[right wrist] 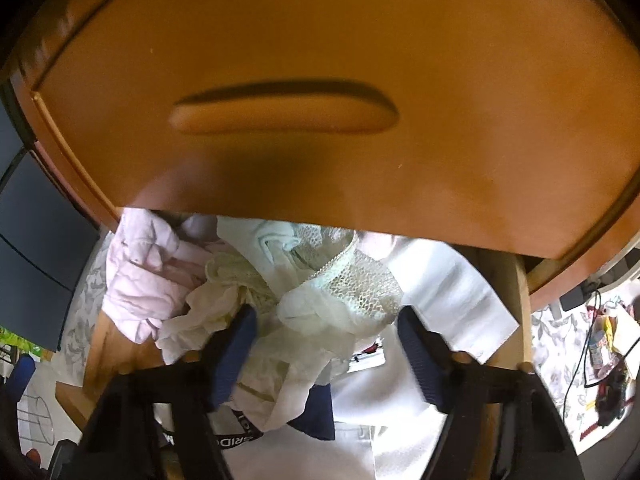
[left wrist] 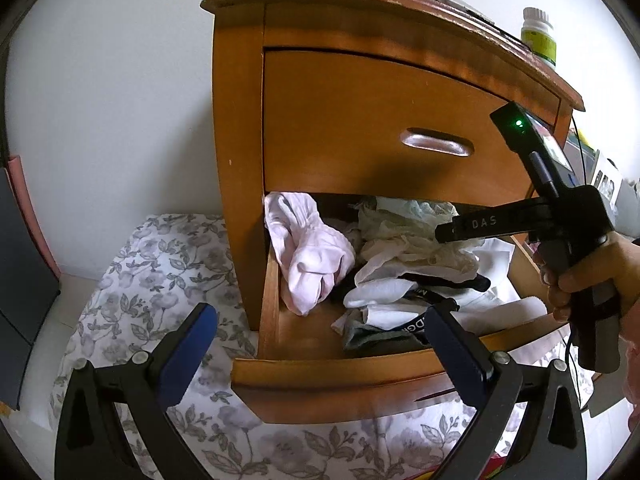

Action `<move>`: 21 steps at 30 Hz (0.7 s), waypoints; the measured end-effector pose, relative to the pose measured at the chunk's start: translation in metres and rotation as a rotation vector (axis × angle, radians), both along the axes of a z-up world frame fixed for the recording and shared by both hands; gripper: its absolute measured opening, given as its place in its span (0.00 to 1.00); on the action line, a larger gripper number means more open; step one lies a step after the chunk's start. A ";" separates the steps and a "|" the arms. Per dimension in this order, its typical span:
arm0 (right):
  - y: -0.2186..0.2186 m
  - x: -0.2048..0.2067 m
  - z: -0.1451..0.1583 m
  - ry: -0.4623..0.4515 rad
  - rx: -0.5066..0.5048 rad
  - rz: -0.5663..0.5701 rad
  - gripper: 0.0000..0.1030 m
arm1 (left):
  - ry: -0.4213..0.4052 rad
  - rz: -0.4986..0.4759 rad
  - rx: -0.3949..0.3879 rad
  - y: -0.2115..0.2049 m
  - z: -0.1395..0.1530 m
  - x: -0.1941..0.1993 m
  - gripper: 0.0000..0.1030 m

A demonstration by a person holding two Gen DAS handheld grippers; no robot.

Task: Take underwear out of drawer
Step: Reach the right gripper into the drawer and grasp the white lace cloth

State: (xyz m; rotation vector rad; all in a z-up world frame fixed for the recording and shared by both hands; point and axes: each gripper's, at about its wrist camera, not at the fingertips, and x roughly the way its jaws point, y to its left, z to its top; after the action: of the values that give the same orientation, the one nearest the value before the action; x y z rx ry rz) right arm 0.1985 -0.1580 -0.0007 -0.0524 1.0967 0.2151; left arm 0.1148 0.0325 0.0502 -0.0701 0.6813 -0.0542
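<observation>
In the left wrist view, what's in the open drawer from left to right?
Pink garment → cream lace underwear → right claw, reaching into the pile from the right → the hand holding it.

I count one orange-brown wooden nightstand (left wrist: pixel 240 128) with two drawers: one shut upper drawer with a recessed oval handle (left wrist: pixel 380 120), and below it one pulled-out lower drawer (left wrist: pixel 320 376). Inside that lower drawer I count one pale pink crumpled garment (left wrist: pixel 308 256) at its left, one cream lace garment (left wrist: pixel 404 232) at its middle, and one black lettered waistband (left wrist: pixel 416 328) near its front; the white pieces I cannot separate. On the nightstand's top, one white-capped green-labelled bottle (left wrist: pixel 540 36). I see two black grippers with blue pads: left (left wrist: pixel 320 344), right (right wrist: pixel 324 340).
</observation>
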 end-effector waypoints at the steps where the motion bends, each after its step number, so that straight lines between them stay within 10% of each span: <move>1: 0.002 0.000 -0.002 0.004 -0.003 0.004 0.55 | 0.002 -0.003 -0.001 0.000 -0.001 0.000 1.00; 9: -0.004 0.001 -0.004 -0.011 0.050 0.015 0.17 | 0.026 -0.009 -0.009 0.002 -0.006 0.004 1.00; 21: -0.015 -0.015 0.018 -0.060 0.090 0.018 0.09 | 0.056 -0.007 -0.019 0.004 -0.008 0.005 1.00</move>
State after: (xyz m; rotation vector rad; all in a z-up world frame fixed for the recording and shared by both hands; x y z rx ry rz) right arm 0.1836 -0.1730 0.0173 0.0121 1.0257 0.2770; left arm 0.1201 0.0360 0.0422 -0.0881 0.7371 -0.0655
